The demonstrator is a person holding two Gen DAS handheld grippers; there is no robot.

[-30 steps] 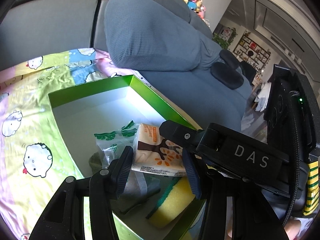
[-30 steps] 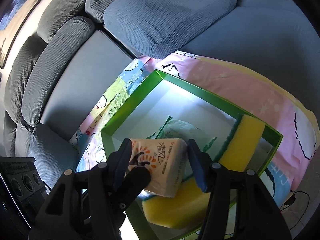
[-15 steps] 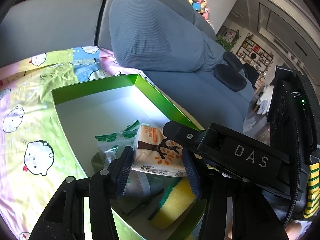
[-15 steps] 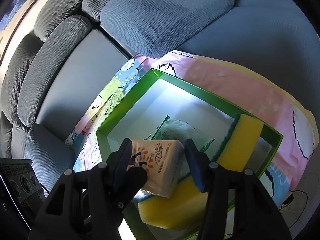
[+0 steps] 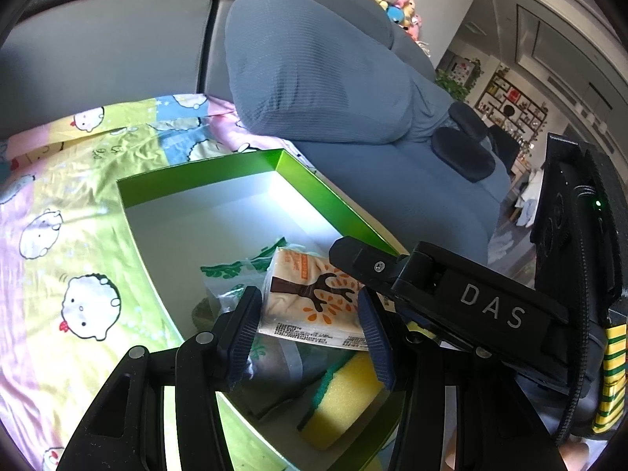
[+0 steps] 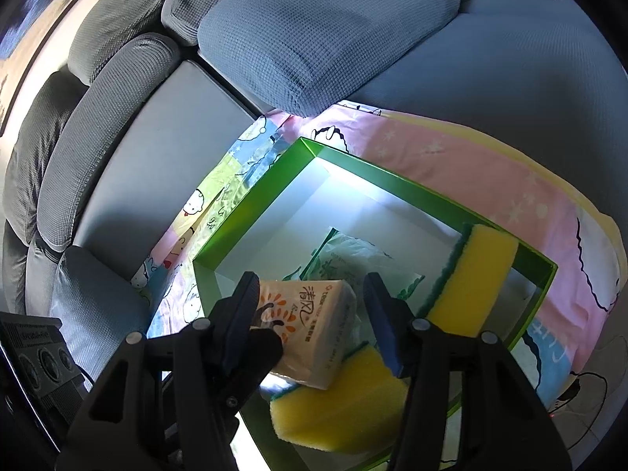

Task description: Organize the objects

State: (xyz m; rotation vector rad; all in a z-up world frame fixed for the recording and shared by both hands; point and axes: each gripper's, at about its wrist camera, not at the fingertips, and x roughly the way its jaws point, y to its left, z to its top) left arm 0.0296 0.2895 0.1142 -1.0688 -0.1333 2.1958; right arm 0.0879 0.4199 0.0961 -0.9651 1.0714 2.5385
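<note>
Both my grippers slant down into the green box (image 5: pixel 196 172), which sits on the cartoon-print sheet (image 5: pixel 78 235) spread over the grey sofa (image 5: pixel 314 70).

The left gripper (image 5: pixel 308 308) comes in from the near edge of the box. Its jaws are narrow and closed on the tissue pack (image 5: pixel 314 302): in the left wrist view the pack fills the space between the two pads, and both pads meet its sides. The pack is tilted, with its tree print facing up. It is at the near end of the box, over the plastic bag (image 5: pixel 227 278) and one yellow sponge (image 5: pixel 341 400).

The right gripper (image 6: pixel 311 294) reaches across from the right side, and its black body with the letters "DAS" passes in front of my left camera. Its jaws also stand either side of the pack. In the right wrist view the left-hand pad lies against the pack, but a dark gap shows between the right-hand pad and the wrapper, so I read these jaws as slightly open and not gripping.

A second sponge (image 6: pixel 471 274) leans on the box's right wall, apart from both grippers.
</note>
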